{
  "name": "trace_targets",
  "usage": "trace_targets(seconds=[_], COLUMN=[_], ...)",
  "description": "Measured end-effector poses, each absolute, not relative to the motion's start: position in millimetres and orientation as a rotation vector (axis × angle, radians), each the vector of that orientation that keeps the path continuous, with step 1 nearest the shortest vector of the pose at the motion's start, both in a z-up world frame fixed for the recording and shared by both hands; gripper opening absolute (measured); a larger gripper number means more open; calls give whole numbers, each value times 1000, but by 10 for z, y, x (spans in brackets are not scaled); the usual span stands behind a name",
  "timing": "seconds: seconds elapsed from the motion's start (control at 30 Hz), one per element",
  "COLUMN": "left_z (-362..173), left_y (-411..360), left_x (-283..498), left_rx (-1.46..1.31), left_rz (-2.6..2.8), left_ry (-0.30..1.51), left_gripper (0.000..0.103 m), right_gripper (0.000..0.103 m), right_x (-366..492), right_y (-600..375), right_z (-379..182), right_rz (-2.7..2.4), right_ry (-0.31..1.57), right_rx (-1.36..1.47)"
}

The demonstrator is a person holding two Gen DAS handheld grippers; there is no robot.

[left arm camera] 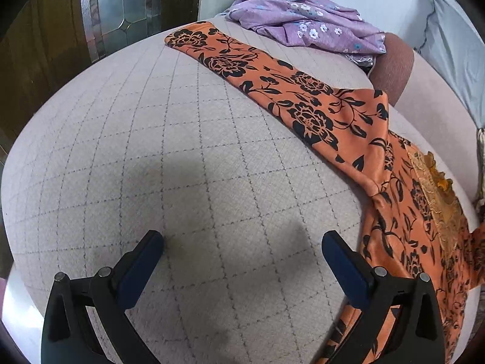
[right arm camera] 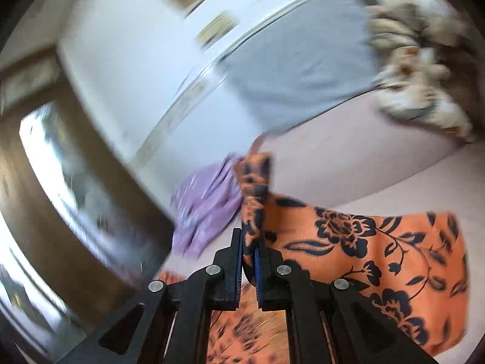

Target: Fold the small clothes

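An orange garment with black flowers [left arm camera: 306,97] lies across a quilted beige cushion [left arm camera: 182,163], one long sleeve stretched to the far left, its body at the right. My left gripper [left arm camera: 242,242] is open and empty, low over the bare cushion just left of the garment's body. In the right wrist view my right gripper [right arm camera: 250,242] is shut on a bunched fold of the orange garment [right arm camera: 363,242] and holds it lifted, cloth sticking up between the pads. That view is blurred by motion.
A crumpled purple flowered garment [left arm camera: 303,21] lies at the cushion's far edge and shows in the right wrist view [right arm camera: 206,206]. A brown round cushion [left arm camera: 394,66], a grey pillow [right arm camera: 303,69] and a fluffy beige throw [right arm camera: 424,69] are behind. A dark door [left arm camera: 60,45] is at left.
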State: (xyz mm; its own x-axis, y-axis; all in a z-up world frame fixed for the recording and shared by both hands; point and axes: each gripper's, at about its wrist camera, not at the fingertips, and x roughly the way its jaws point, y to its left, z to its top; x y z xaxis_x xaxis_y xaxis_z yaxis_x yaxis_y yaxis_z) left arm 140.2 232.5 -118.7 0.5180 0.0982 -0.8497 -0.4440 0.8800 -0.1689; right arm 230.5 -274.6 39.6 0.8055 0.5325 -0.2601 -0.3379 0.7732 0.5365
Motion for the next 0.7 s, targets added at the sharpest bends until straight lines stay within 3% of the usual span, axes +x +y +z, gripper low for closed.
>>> trace_targets(seconds=[0.03,0.07,0.1,0.13,0.23,0.3,0.5,0.6,0.67,0.7], left_z=[-1184,-1181,-1178,-1176,-1170,-1168,-1165,-1166,-1167,-1166], left_y=[2333,2342,2353,2368,2423,2457,2447,2480,2493,2501], left_x=[1395,1390,1388,1381,1349,1334,1344,1332,1324,1318], left_rx=[-399,-407,-418,-426,-463,-495,-503,-530,-543,-553], left_rz=[332,328,321,315,292,286,293,285,282,274], left_ry=[977,976,975,974,968,963,965,959,958,957], left_gripper=[103,103,103,103,103,103,103,103,103,103], right_gripper=[8,24,73,88,86,86,87,92,92,77], right_x=[2322,2358,2504,2620,2822,2719,2431,2563,2660,2698], right_y=[-2450,-2262,-1901,-1653,-1182,-1224,-1606,-1802,-1826,-1818], right_z=[250,101,-186,-415,-1288,-1324,-749,-923,-1249,-1509], right_rz=[504,516,554,578,574,560,475,374,327,265], right_ry=[437,473,580,672,1006,990,794,793,899,1004], right_rx=[509,533,525,483,457,474,492,520,496,468])
